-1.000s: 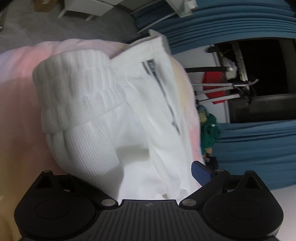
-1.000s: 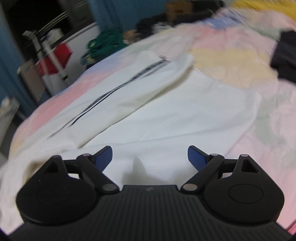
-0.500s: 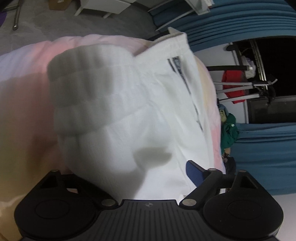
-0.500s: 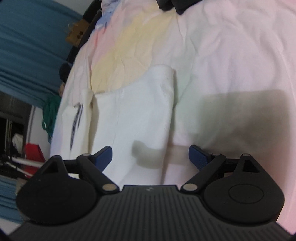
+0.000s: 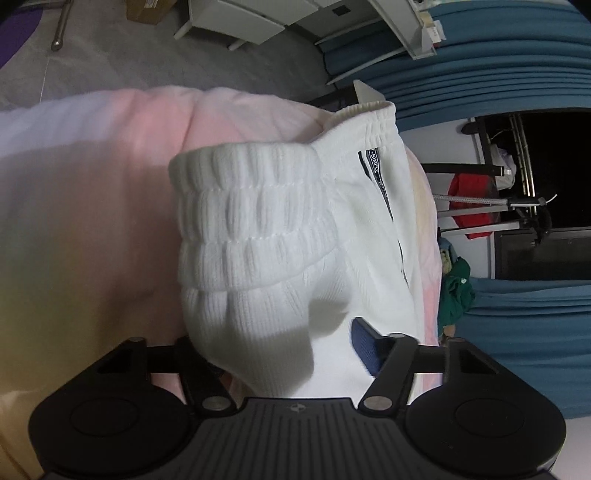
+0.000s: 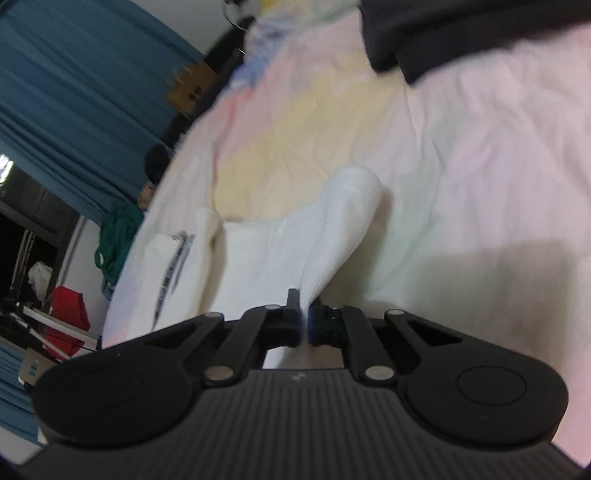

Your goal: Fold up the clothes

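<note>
White sweatpants are spread on a pastel pink-and-yellow bedsheet. In the left wrist view the ribbed, gathered waistband is bunched toward 12 o'clock from the left gripper, and a dark lettered stripe runs down the side seam toward 1 o'clock. The left gripper's fingers are spread wide, with white fabric lying between them; only the blue pad at 3 o'clock is seen, the other being covered by cloth. Whether the cloth is gripped cannot be told.

In the right wrist view the right gripper is pressed together on a ribbed edge of the sweatpants, which rises from the pads toward 12 o'clock. The striped part lies at 10 o'clock. A dark garment rests on the sheet at 1 o'clock. Blue curtains hang at 10 o'clock.
</note>
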Demonstrator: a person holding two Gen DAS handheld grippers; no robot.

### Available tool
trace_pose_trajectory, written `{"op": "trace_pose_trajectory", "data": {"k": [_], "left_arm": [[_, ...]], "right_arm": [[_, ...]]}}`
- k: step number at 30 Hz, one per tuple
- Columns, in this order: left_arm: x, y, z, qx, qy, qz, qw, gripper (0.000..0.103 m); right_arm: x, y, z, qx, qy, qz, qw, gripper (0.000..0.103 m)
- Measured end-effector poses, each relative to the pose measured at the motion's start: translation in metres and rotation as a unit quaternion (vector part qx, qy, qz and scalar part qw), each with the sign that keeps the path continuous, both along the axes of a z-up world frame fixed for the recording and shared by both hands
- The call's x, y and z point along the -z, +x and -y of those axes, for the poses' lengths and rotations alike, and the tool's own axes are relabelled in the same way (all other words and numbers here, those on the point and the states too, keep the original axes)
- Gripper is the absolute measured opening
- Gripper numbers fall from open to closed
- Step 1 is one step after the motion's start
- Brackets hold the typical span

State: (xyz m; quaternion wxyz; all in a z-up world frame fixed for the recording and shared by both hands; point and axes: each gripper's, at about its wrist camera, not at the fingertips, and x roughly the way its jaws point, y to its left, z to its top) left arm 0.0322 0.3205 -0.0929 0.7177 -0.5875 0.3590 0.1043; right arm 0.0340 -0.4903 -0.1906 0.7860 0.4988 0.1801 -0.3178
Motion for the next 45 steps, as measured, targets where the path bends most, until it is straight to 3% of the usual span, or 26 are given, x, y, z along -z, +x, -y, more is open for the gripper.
{"op": "trace_pose_trajectory", "data": {"k": [1, 4, 8, 10, 14, 16, 18, 24, 29, 32, 37, 42, 45], "left_arm": [[0.0, 0.0, 0.0, 0.002, 0.001, -0.001, 1.0, 0.043], [-0.003, -0.003, 0.0, 0.005, -0.003, 0.001, 1.0, 0.034], [-0.009, -0.011, 0.002, 0.008, -0.027, 0.02, 0.9994, 0.039], [-0.009, -0.011, 0.007, 0.012, -0.03, 0.007, 0.9995, 0.043], [-0.006, -0.008, 0.013, 0.011, -0.028, -0.022, 0.9993, 0.042], [-0.008, -0.007, 0.014, 0.013, -0.02, -0.031, 0.9992, 0.027], [-0.014, -0.008, 0.016, 0.02, -0.003, -0.029, 0.9994, 0.018], [-0.053, -0.014, 0.011, 0.038, 0.026, 0.031, 0.9985, 0.009], [-0.098, 0.005, 0.002, 0.054, 0.026, 0.089, 0.9942, 0.009], [-0.116, 0.036, -0.003, 0.053, 0.022, 0.11, 0.9922, 0.009], [-0.127, 0.111, -0.01, 0.036, 0.0, 0.121, 0.9919, 0.009], [-0.108, 0.217, -0.014, 0.025, 0.012, 0.092, 0.9953, 0.009], [-0.078, 0.283, -0.009, 0.026, 0.043, 0.06, 0.9969, 0.009]], "right_arm": [[-0.002, 0.0, -0.001, -0.001, -0.006, 0.001, 1.0, 0.006], [-0.005, -0.001, -0.001, 0.005, -0.01, 0.009, 1.0, 0.006], [-0.01, -0.012, -0.002, 0.011, -0.004, 0.034, 0.999, 0.006], [-0.012, -0.017, -0.001, 0.015, 0.007, 0.054, 0.998, 0.006], [-0.016, -0.021, -0.002, 0.006, -0.004, 0.051, 0.999, 0.006], [-0.018, -0.021, -0.002, 0.002, -0.011, 0.052, 0.999, 0.006], [-0.022, -0.024, -0.003, 0.0, -0.016, 0.059, 0.998, 0.006], [-0.032, -0.036, -0.004, -0.002, -0.005, 0.085, 0.996, 0.006], [-0.069, -0.032, -0.005, -0.023, -0.03, 0.093, 0.995, 0.006], [-0.094, -0.003, 0.0, -0.029, -0.047, 0.092, 0.994, 0.006], [-0.138, 0.084, 0.011, -0.04, -0.101, 0.094, 0.99, 0.006], [-0.142, 0.211, 0.018, -0.052, -0.136, 0.058, 0.988, 0.006], [-0.118, 0.286, 0.015, -0.064, -0.173, 0.004, 0.983, 0.006]]}}
